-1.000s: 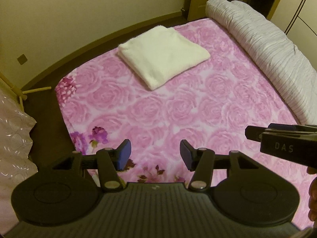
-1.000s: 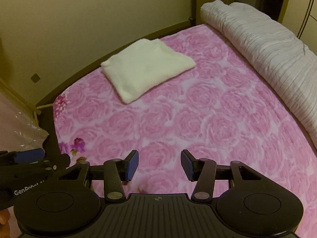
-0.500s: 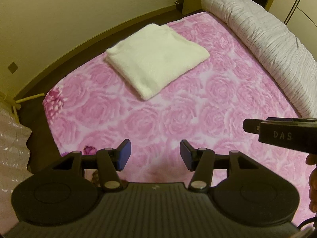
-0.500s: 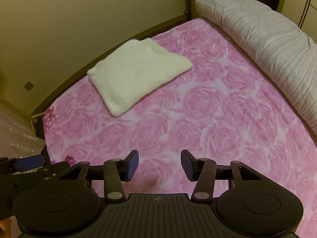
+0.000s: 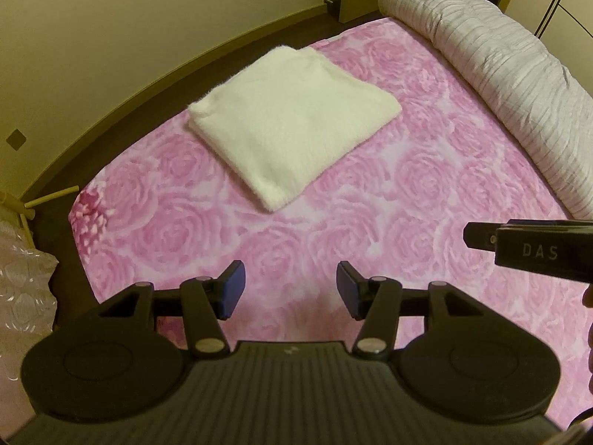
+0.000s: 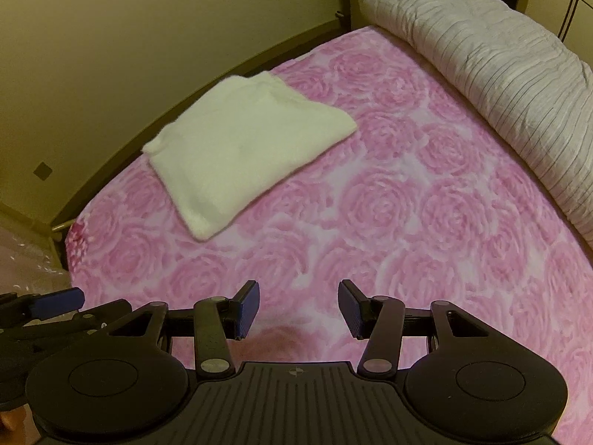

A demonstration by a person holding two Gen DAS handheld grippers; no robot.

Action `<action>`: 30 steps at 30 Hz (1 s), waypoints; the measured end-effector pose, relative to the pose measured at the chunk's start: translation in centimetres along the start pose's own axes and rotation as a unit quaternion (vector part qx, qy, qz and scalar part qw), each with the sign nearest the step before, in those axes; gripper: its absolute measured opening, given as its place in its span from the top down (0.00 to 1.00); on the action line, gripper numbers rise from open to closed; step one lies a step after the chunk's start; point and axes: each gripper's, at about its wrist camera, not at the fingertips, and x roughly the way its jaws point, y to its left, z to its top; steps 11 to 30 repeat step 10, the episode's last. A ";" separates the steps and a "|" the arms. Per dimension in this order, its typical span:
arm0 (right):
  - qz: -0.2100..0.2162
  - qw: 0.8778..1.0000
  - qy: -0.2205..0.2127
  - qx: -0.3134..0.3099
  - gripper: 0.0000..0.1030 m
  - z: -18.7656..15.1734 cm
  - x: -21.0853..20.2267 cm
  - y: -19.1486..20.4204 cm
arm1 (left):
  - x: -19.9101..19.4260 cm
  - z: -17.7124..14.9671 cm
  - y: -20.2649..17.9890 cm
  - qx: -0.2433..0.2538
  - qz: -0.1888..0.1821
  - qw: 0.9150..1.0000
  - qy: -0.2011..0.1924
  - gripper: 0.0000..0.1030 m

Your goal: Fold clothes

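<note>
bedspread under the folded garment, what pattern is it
Pink with large rose blooms all over the bedspread; clearest in the left wrist view, around the white folded garment.

A cream-white folded cloth (image 5: 292, 129) lies on a pink rose-patterned bedspread (image 5: 389, 204); the rolled quilt (image 5: 500, 74) is grey-white with thin stripes.

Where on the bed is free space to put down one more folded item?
The widest bare patch of the pink rose blanket lies between the folded white garment and the rolled grey duvet, running toward both open grippers. A narrower strip lies between the garment and the blanket's left edge. The right side is crowded by the duvet.
</note>
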 end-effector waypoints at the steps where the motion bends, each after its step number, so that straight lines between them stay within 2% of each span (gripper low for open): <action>1: 0.000 1.000 0.000 0.001 0.50 0.1 0.1 0.0 | 0.1 0.2 0.1 0.000 0.000 1.000 -0.001 0.51; 3: 0.001 1.000 -0.001 0.002 0.51 0.4 0.2 0.0 | 0.2 0.4 0.2 -0.001 0.003 1.000 -0.004 0.51; 8: 0.005 1.000 -0.005 0.002 0.50 0.6 0.0 0.4 | -0.9 0.6 0.3 0.006 0.019 0.999 -0.041 0.51; 30: 0.007 1.000 -0.008 0.001 0.50 0.4 -0.4 0.7 | -1.4 0.6 0.6 0.003 0.019 0.999 -0.043 0.51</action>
